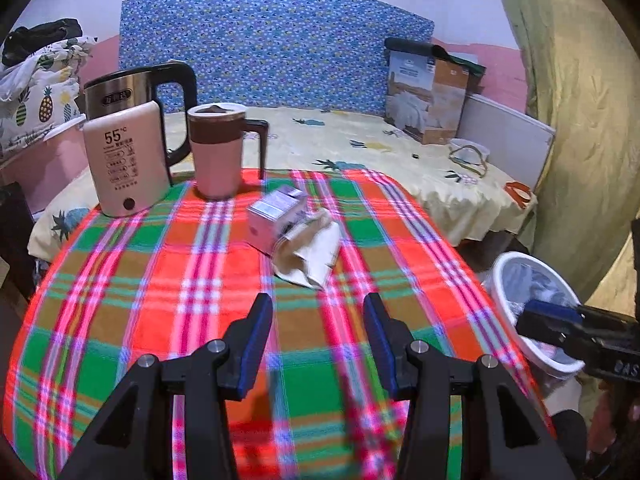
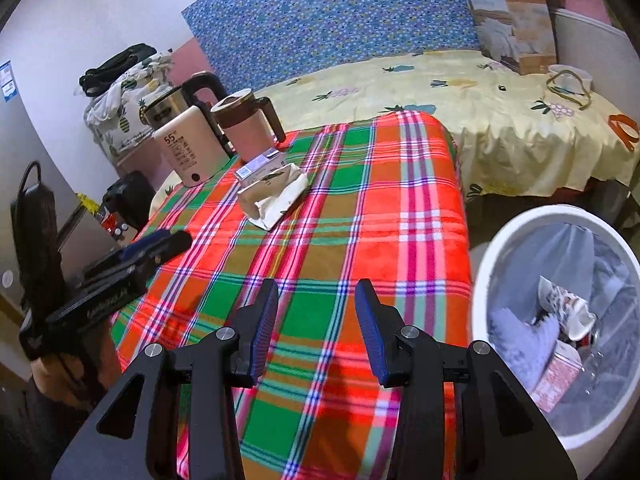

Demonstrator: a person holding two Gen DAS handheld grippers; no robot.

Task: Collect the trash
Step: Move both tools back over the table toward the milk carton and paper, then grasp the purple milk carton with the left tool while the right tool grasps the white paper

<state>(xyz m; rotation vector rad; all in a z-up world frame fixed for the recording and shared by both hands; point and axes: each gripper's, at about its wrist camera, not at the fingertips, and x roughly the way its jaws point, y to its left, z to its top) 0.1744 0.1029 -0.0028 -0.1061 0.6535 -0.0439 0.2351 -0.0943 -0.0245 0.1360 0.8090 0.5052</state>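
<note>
The left gripper [image 1: 318, 312] hovered nearest, fingers spread and empty above the plaid-covered table [image 1: 160, 280]. The right gripper [image 2: 316, 300] likewise stood open, holding nothing. A crumpled paper bag [image 1: 310, 254] lay touching a small pink carton [image 1: 272, 216] mid-table. The white bin [image 2: 520, 232], beside the table, held trash [image 2: 568, 312].

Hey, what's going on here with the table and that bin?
A person is clearing trash with two handheld grippers. Both the left gripper and the right gripper are open and hold nothing, above the plaid table. A small carton and a crumpled paper bag lie touching each other on the table, not yet picked up. The white bin beside the table already holds some trash. A kettle and a mug stand at the far edge.
</note>
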